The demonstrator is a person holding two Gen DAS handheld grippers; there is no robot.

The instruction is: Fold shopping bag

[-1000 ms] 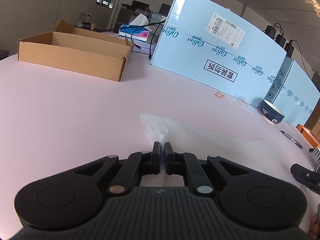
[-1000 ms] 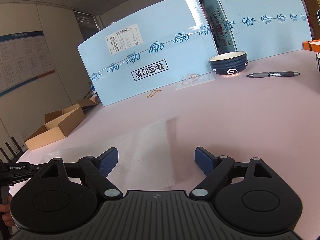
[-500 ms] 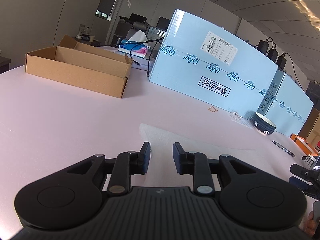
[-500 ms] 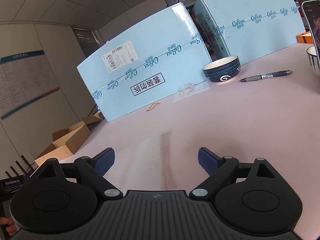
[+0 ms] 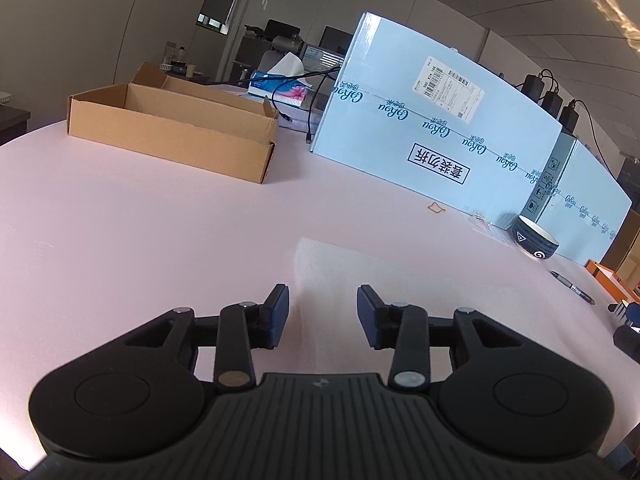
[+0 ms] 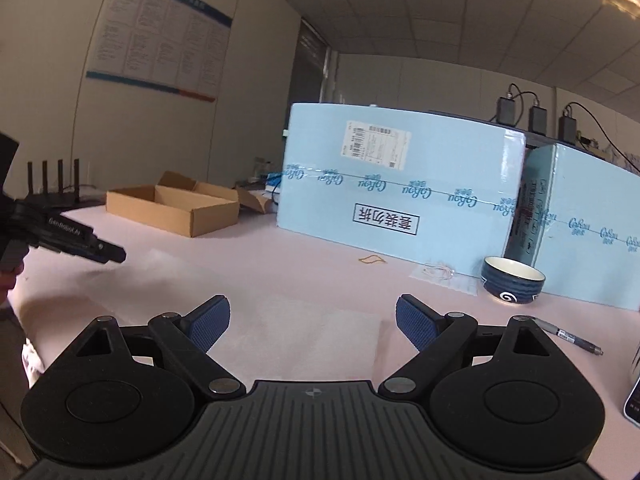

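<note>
The shopping bag is a thin, translucent white sheet lying flat on the pink table; in the right wrist view the bag stretches leftward from between the fingers. My left gripper hangs open just above the bag's left end, holding nothing. My right gripper is open wide above the bag's other end, also holding nothing. The left gripper appears at the left edge of the right wrist view, held by a hand.
An open cardboard box sits at the back left. Two large light-blue cartons stand along the back. A dark bowl, a pen, a rubber band and a small plastic packet lie near them.
My left gripper let go of the bag's edge and opened, then lifted back. My right gripper rose and tilted up, staying open. The bag now lies flat.
</note>
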